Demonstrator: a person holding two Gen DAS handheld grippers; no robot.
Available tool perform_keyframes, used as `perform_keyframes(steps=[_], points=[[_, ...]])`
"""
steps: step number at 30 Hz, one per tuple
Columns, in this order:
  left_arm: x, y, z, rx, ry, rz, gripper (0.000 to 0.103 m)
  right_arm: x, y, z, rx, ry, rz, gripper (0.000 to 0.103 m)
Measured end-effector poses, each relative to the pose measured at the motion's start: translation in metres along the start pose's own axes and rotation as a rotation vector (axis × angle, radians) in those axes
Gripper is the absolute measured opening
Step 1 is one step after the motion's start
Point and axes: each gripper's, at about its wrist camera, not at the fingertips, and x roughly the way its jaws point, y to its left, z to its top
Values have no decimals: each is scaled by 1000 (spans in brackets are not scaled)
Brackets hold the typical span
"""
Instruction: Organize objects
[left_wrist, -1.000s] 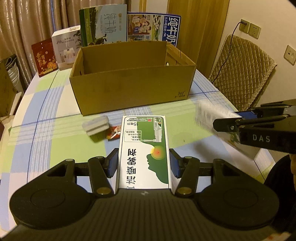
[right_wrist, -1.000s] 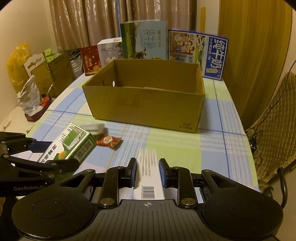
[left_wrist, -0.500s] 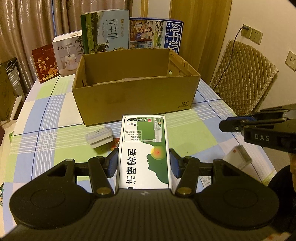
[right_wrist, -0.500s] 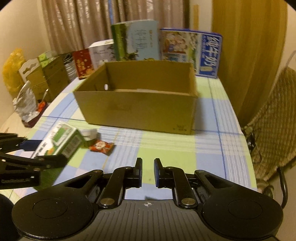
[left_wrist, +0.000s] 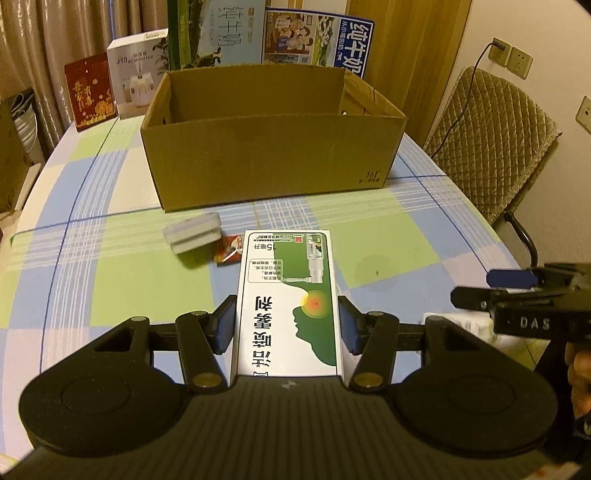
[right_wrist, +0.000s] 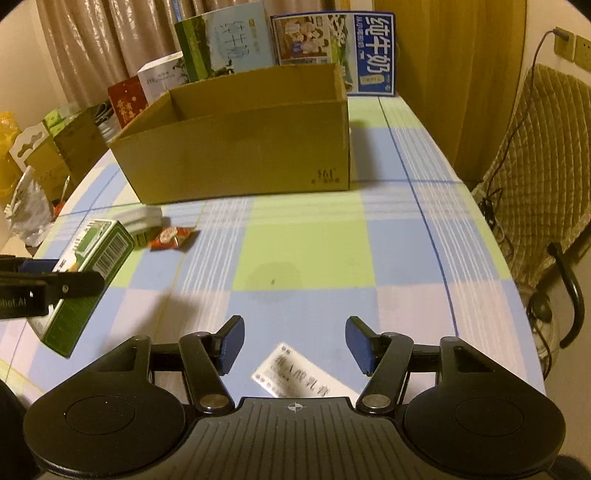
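Green-and-white carton, a flat glossy rectangular medicine box, sits pinched between the left gripper jaws, held above the counter short of the cardboard box. The right gripper hangs with jaws spread wide and nothing in them, over a small white printed packet lying flat on the checked tablecloth. Farther out, a grey-white slab-like case and a crinkly red foil sachet lie just in front of the open, matte corrugated box. What the box holds is hidden, so progress looks early: the held carton and three loose items are not yet inside.
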Motion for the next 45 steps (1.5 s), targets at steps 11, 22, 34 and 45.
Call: perform_keyframes(steps=[11, 22, 34, 45], points=[[10, 1, -10, -12, 16, -16, 51, 26, 15, -13, -322, 192, 37, 61], [17, 6, -13, -26, 35, -17, 51, 51, -10, -12, -178, 263, 46, 37], [20, 3, -13, -19, 46, -18, 51, 51, 5, -14, -186, 193, 33, 35], [12, 10, 10, -3, 8, -9, 51, 16, 24, 59, -127, 6, 62, 35]])
